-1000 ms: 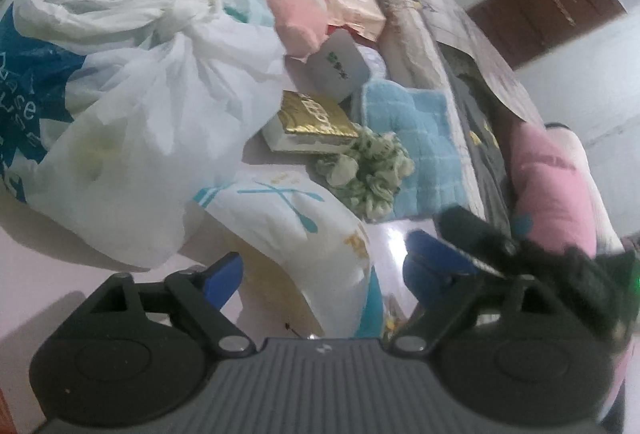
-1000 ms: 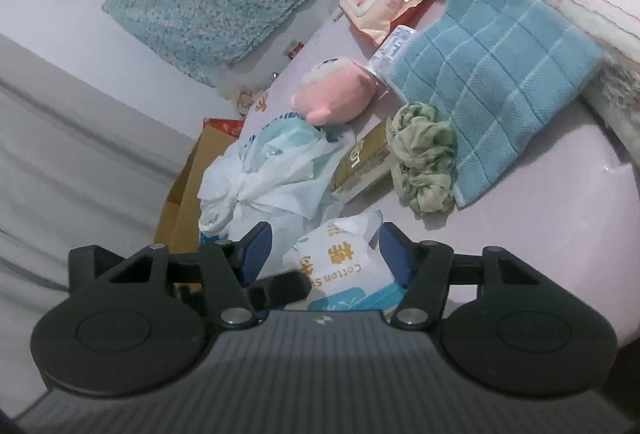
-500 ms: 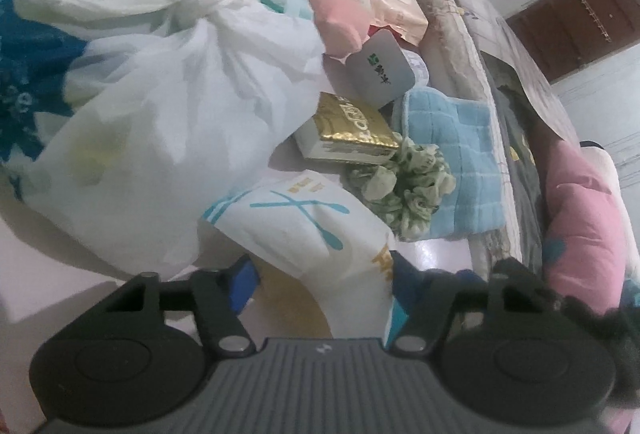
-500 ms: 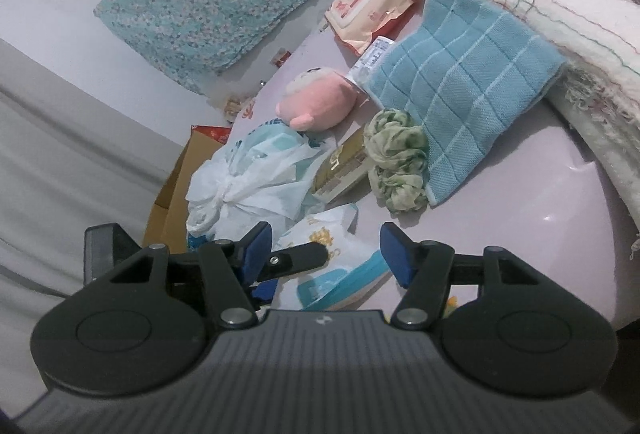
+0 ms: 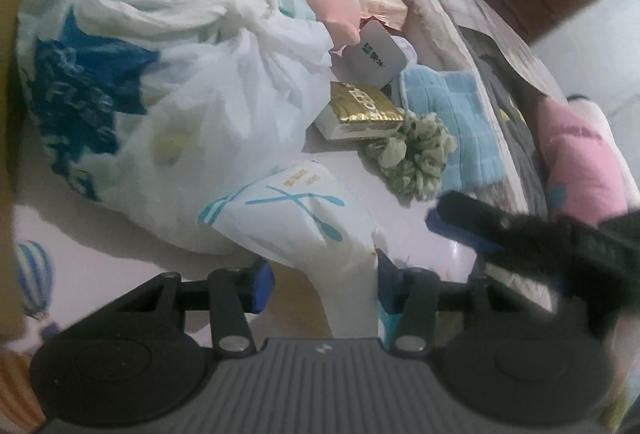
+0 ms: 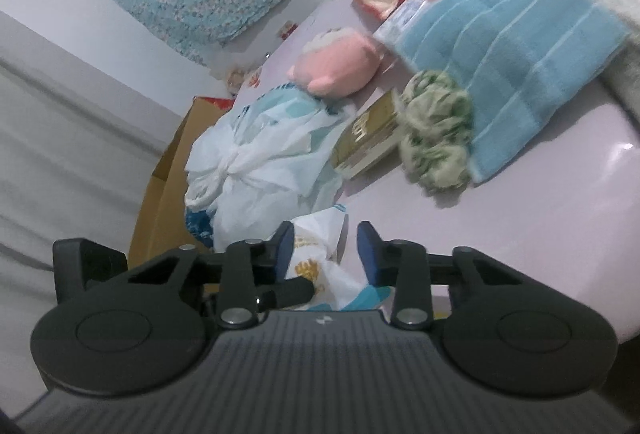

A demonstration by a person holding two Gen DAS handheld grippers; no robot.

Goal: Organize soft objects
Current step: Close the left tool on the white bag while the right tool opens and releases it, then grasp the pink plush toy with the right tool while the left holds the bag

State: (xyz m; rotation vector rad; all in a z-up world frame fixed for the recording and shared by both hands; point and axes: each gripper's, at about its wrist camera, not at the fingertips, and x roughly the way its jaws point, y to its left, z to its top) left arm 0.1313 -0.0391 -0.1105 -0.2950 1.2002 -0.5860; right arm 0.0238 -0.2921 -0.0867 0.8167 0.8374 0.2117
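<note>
Closing from both sides on a crinkly white cotton-pad packet [image 5: 304, 218], the left hand-held gripper [image 5: 320, 284] and right hand-held gripper [image 6: 324, 254] narrow around it at lower centre, pads not yet pressing.

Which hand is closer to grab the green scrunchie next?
Right, probably. Seen from the left wrist, the right gripper has a finger nearly at the green scrunchie; the left gripper sits farther back. Both are closing with the white packet between their jaws, so that comes first.
</note>
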